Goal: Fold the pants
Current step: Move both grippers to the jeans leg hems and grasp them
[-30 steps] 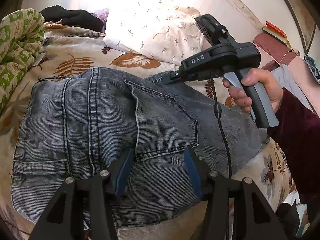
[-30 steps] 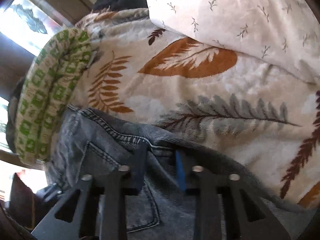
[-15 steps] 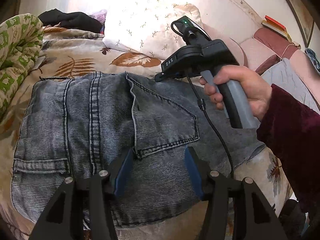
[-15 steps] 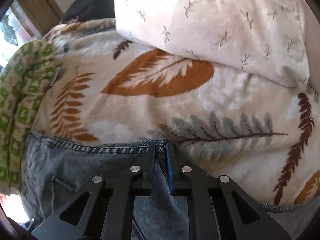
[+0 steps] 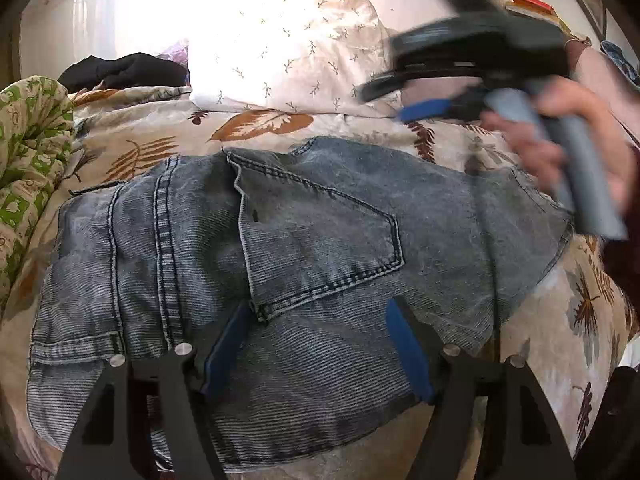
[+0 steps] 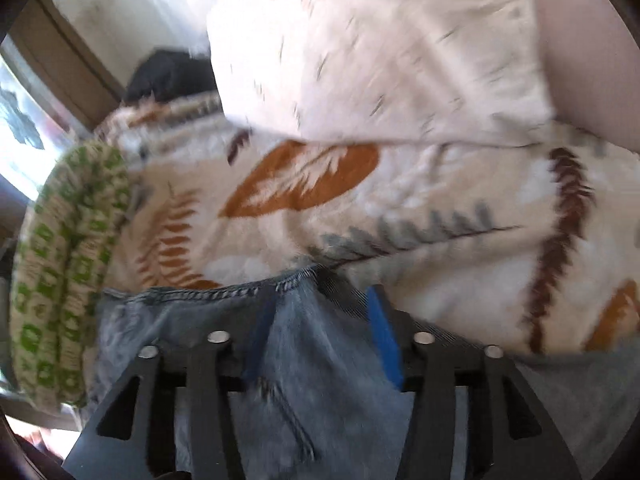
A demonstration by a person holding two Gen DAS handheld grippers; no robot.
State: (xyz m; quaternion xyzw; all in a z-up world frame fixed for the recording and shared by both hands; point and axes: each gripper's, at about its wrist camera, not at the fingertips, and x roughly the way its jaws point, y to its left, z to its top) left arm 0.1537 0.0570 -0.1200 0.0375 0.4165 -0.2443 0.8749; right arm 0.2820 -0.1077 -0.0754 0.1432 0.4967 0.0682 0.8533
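Note:
Grey-blue jeans (image 5: 304,248) lie folded into a compact stack on the leaf-print blanket, back pocket up. My left gripper (image 5: 316,344) is open, its blue pads just above the near part of the jeans, holding nothing. My right gripper (image 5: 396,104) is blurred and raised above the far right edge of the jeans, with its jaws apart. In the right wrist view the right gripper (image 6: 320,328) is open over the jeans' far seam edge (image 6: 240,292), and denim (image 6: 312,360) shows between the pads without being clamped.
A white pillow (image 5: 288,56) lies behind the jeans. A green patterned quilt (image 5: 28,152) is bunched at the left. A dark garment (image 5: 124,70) lies at the back left. The leaf-print blanket (image 6: 440,200) covers the bed. The bed edge drops off at the near right.
The right gripper was shut on the jeans' far edge half a second ago. It has opened, let go and lifted away up and to the right. The left gripper stayed put.

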